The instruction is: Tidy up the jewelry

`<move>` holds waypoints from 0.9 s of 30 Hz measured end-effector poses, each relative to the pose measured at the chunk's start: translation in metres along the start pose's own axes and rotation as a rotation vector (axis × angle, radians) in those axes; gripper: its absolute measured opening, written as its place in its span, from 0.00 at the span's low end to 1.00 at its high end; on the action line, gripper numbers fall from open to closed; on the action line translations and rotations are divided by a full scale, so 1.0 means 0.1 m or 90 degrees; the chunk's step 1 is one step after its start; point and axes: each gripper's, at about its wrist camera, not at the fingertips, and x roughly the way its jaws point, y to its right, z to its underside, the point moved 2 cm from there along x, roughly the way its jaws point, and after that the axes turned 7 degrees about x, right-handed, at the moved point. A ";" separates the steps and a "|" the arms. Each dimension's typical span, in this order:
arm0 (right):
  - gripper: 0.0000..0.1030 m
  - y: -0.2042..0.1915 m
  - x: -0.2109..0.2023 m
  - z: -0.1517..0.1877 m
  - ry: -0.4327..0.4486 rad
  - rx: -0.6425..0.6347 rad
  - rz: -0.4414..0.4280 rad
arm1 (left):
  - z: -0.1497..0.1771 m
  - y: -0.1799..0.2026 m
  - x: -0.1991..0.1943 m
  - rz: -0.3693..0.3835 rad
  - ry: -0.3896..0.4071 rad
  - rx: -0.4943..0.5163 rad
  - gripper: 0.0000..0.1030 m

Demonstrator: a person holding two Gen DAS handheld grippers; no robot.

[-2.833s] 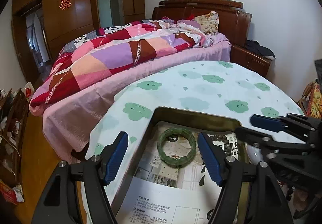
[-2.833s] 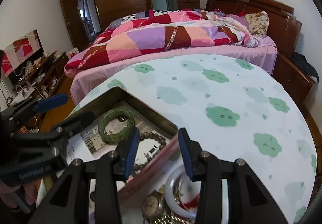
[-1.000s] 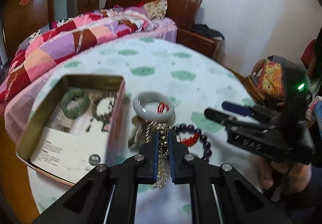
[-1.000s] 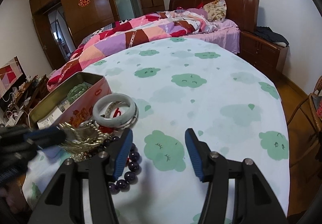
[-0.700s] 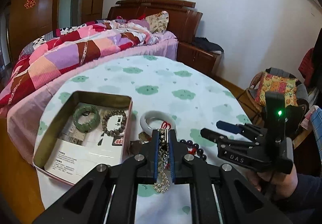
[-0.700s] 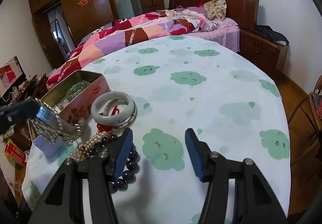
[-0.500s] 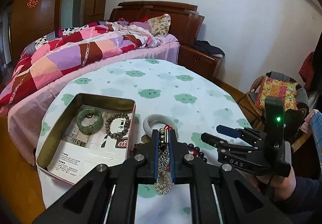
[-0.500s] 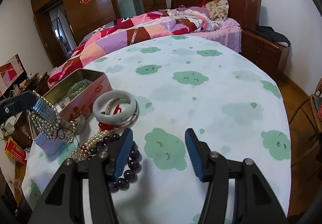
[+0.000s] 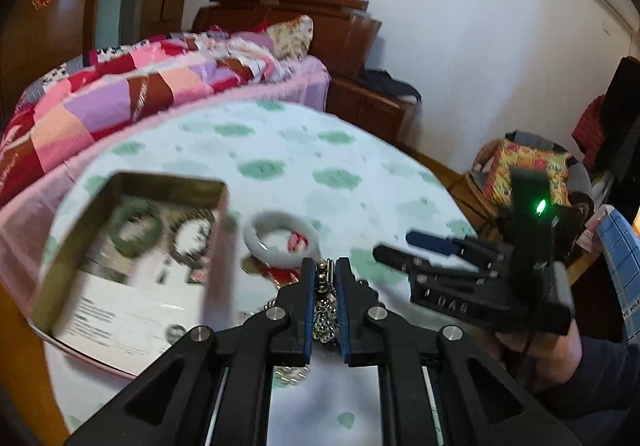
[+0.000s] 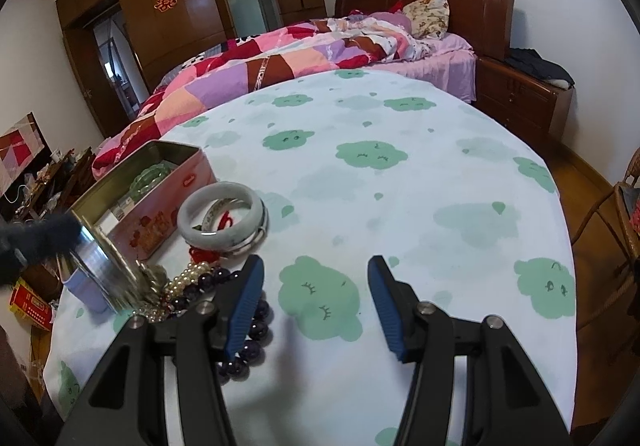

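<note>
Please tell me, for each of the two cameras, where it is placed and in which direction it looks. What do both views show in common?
Left wrist: sits on the left gripper, looks along its fingers, shut on a metal bead chain, over the table toward the tin box; the right gripper and the person's hand show.
Right wrist: sits on the right gripper, open, looks across the table toward the bed.
Both show: the tin box, pale bangle, table, bed.

bangle (image 10: 222, 215) beside tin (image 10: 156, 191), on table (image 10: 400, 205)
</note>
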 end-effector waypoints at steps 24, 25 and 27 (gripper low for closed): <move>0.45 -0.66 -0.17 0.03 -0.042 -0.136 -0.118 | -0.02 -0.45 -0.19 -0.224 -0.005 -0.026 0.70; 0.45 -0.72 -0.13 0.05 -0.049 -0.148 -0.120 | -0.02 -0.47 -0.20 -0.229 -0.003 -0.027 0.70; 0.45 -0.82 -0.04 0.10 -0.066 -0.172 -0.126 | -0.02 -0.52 -0.21 -0.233 -0.003 -0.038 0.70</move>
